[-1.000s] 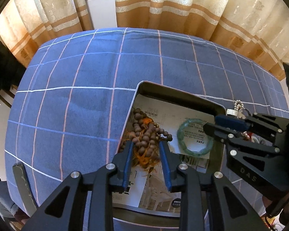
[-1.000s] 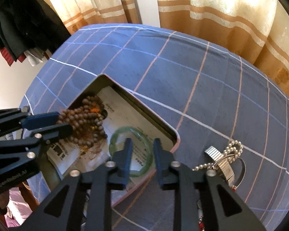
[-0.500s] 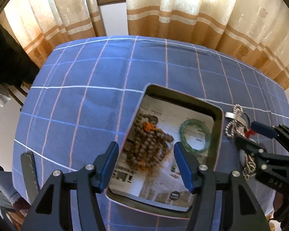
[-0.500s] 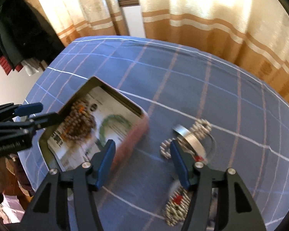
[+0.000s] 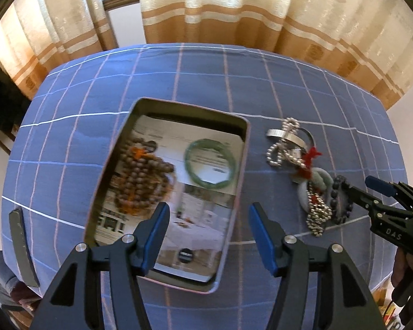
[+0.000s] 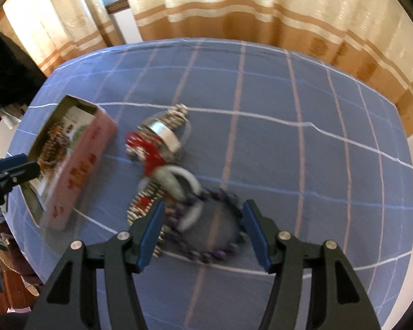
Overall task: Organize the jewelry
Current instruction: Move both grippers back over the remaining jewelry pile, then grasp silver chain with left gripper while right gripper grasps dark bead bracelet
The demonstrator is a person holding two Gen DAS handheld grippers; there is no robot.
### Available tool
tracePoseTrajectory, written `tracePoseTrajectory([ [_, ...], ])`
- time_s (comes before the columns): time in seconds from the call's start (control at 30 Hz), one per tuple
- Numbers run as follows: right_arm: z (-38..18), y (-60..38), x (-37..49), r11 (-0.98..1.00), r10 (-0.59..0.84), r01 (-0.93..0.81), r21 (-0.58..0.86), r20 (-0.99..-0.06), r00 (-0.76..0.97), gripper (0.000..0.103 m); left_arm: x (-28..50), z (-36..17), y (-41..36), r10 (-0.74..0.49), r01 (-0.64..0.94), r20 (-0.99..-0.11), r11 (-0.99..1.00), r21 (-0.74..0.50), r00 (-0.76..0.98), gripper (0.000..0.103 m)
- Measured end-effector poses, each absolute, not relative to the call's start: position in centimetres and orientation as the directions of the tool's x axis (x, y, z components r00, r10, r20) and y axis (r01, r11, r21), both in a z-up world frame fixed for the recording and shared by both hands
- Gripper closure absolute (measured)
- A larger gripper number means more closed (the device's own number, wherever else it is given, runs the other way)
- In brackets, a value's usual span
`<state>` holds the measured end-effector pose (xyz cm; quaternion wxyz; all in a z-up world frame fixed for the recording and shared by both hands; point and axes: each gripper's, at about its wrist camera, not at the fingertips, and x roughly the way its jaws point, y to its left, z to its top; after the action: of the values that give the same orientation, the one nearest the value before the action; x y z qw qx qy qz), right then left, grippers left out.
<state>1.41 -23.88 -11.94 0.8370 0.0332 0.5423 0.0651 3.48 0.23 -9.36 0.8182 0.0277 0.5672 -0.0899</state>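
An open pink tin box (image 5: 241, 181) (image 6: 77, 176) lined with printed paper lies on the blue checked tablecloth. Inside it lie brown wooden beads (image 5: 143, 181) with orange thread and a green jade bangle (image 5: 210, 166). My left gripper (image 5: 208, 233) is open and empty above the box's near end. To the right of the box lies a heap of jewelry: a silver bangle (image 5: 285, 136) (image 6: 165, 134), pearls (image 5: 278, 151), a red tassel (image 5: 311, 155) and a dark bead bracelet (image 5: 341, 200) (image 6: 214, 247). My right gripper (image 6: 201, 233) is open, its fingers either side of that bracelet.
Cream and orange curtains (image 5: 234, 8) hang behind the table. The tablecloth's edge (image 6: 410, 192) falls away on the right. A dark flat strip (image 5: 20, 244) lies at the near left corner. Dark clothing (image 6: 8, 71) hangs to the left.
Both grippers opened wide. The left one let go of the wooden beads in the box and pulled back. The right one swung right, from the box to the jewelry heap.
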Motion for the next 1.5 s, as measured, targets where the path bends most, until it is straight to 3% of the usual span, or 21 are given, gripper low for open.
tracePoseTrajectory([
  [0.67, -15.1, -28.2, -1.0, 0.991, 0.126, -0.098, 0.096, -0.921, 0.370, 0.041, 0.7, -11.3, -10.0, -0.172, 0.285, -0.941, 0.955, -0.086, 0.293, 0.043],
  [1.33, -15.3, -28.3, -0.6, 0.987, 0.129, -0.142, 0.081, -0.921, 0.369, 0.041, 2.2, -15.2, -12.5, -0.189, 0.280, -0.958, 0.952, -0.125, 0.216, 0.044],
  [1.43, -15.4, -28.2, -0.5, 0.986, 0.131, -0.144, 0.083, -0.920, 0.370, 0.041, 2.4, -15.9, -12.8, -0.196, 0.298, -0.964, 0.945, -0.136, 0.182, 0.085],
  [1.5, -15.4, -28.1, -0.4, 0.986, 0.134, -0.147, 0.085, -0.918, 0.373, 0.041, 2.3, -15.8, -12.9, -0.195, 0.314, -0.962, 0.941, -0.128, 0.191, 0.090],
])
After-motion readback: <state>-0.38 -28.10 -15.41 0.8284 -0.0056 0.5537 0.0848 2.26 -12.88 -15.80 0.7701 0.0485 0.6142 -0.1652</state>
